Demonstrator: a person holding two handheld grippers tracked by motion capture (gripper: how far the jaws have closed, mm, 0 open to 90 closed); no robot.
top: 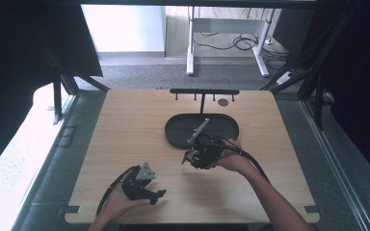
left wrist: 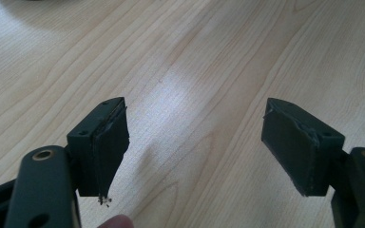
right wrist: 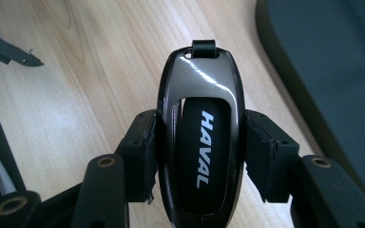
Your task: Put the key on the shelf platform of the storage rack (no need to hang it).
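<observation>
Right tongs pinch the key fob by its flanks; glossy, stiff, light, prob. slippery. Left tongs gape wide, empty, over the surface.

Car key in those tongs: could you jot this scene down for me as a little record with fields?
held thing: glossy dark car key lettered HAVAL, strap loop at its top
right tongs: shut on the car key's two sides, above the wooden table
left tongs: open, nothing between them, over bare wood
nearby: black oval tray beside the key
behind tray: black rack with pegs
</observation>
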